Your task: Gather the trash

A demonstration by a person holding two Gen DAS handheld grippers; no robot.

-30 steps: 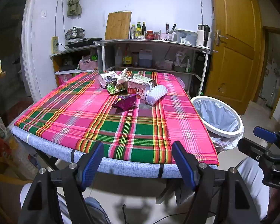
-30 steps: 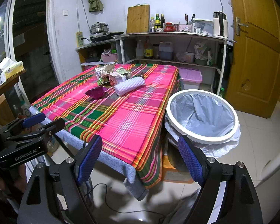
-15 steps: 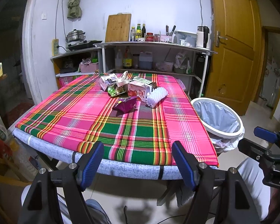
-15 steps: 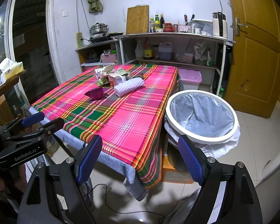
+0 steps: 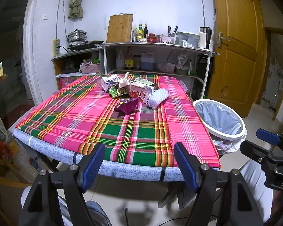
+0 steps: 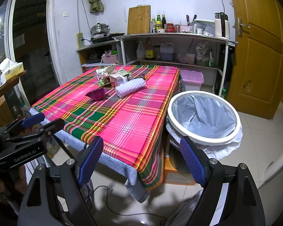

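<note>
A heap of trash lies at the far middle of the plaid-covered table [image 5: 69, 124]: a purple wrapper [image 5: 126, 105], a red and white carton [image 5: 140, 92], a white foam net [image 5: 158, 97], a green wrapper [image 5: 116, 92] and a small box [image 5: 109, 81]. The same purple wrapper [image 6: 96, 94] and foam net [image 6: 130, 87] show in the right wrist view. A white bin [image 6: 203, 116] with a pale liner stands on the floor right of the table. My left gripper [image 5: 139, 166] hangs open before the table's near edge. My right gripper [image 6: 141, 160] is open and empty near the table's corner.
Shelves [image 5: 156, 46] with bottles, a kettle and a cutting board line the back wall. A wooden door [image 5: 237, 45] stands at the right. A pink lidded box [image 6: 191, 77] sits behind the bin. A side stand with a tissue box [image 6: 11, 69] is at the left.
The left wrist view has tilted up slightly, so the table sits a little lower in it. The right gripper has stayed still. Both stay open.
</note>
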